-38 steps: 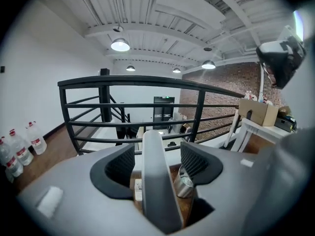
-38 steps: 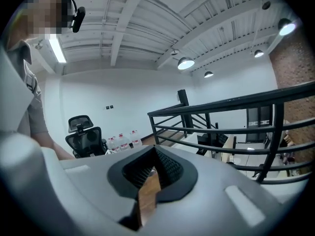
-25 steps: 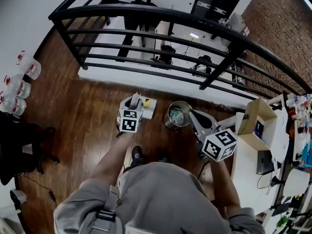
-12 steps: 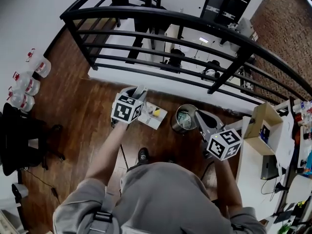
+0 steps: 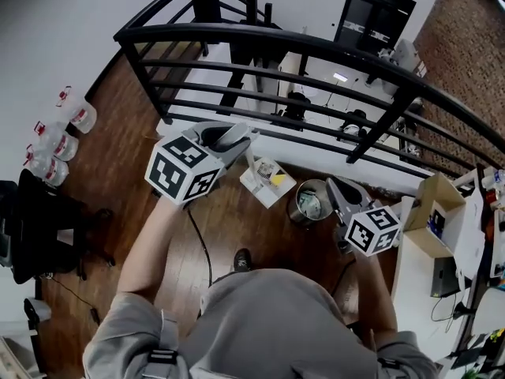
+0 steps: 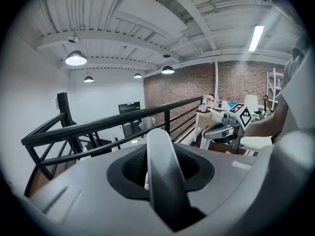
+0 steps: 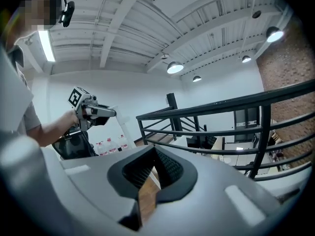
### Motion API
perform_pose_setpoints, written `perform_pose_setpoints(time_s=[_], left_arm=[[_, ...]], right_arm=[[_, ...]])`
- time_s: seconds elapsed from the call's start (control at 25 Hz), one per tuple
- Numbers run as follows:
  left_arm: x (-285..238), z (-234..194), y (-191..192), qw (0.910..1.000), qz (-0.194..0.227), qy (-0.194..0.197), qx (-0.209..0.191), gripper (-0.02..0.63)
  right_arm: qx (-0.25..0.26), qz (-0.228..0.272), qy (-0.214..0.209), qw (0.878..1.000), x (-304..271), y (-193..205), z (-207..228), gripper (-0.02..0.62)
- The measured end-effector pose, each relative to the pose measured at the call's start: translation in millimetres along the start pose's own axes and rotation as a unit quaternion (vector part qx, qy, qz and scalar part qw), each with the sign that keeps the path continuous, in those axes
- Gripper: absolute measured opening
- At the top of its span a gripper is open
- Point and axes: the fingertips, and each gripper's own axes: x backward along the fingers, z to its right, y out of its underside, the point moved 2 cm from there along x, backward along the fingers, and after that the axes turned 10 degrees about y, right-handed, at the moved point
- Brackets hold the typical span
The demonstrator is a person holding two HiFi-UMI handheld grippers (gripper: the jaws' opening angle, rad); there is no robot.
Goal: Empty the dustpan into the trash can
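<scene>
My left gripper (image 5: 239, 137) is raised high at the left of the head view, shut on the pale handle (image 6: 164, 173) of the white dustpan (image 5: 267, 182). Its jaws have just been opening slightly, with the handle still between them. The pan hangs tilted above the wood floor with yellow and dark scraps in it, just left of the round metal trash can (image 5: 309, 202). My right gripper (image 5: 333, 186) stays shut beside the can's right rim with nothing seen in it. It also shows in the left gripper view as the right gripper (image 6: 210, 132).
A black metal railing (image 5: 316, 47) runs across behind the can. Several water bottles (image 5: 55, 136) stand along the left wall, with a black chair (image 5: 31, 227) below them. A white desk (image 5: 410, 279) with a cardboard box (image 5: 434, 212) is on the right. A cable (image 5: 201, 251) lies on the floor.
My left gripper has risen a good way with the dustpan, lifting the pan off the floor and up beside the trash can. The right gripper has kept its place.
</scene>
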Motion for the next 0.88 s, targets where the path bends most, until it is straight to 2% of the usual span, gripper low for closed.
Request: perform_pose_setpoints(time_s=[0.2, 0.44, 0.76, 0.88], left_arm=[[12, 2, -50, 0.9982, 0.012, 0.043, -0.04, 0.121], [-1, 17, -89, 0.9912, 0.008, 0.099, -0.088, 0.121], [-45, 41, -92, 0.9806, -0.024, 0.164, -0.105, 0.122], [-60, 47, -88, 0.9765, -0.035, 0.184, -0.106, 0.123]], right_arm=[[-0.004, 0.021, 0.029, 0.999, 9, -16, 13, 0.0], [-0.013, 0.031, 0.064, 0.997, 26, -13, 25, 0.0], [-0.029, 0.037, 0.11, 0.993, 53, -1, 40, 0.0], [-0.03, 0.044, 0.111, 0.992, 52, -2, 35, 0.0]])
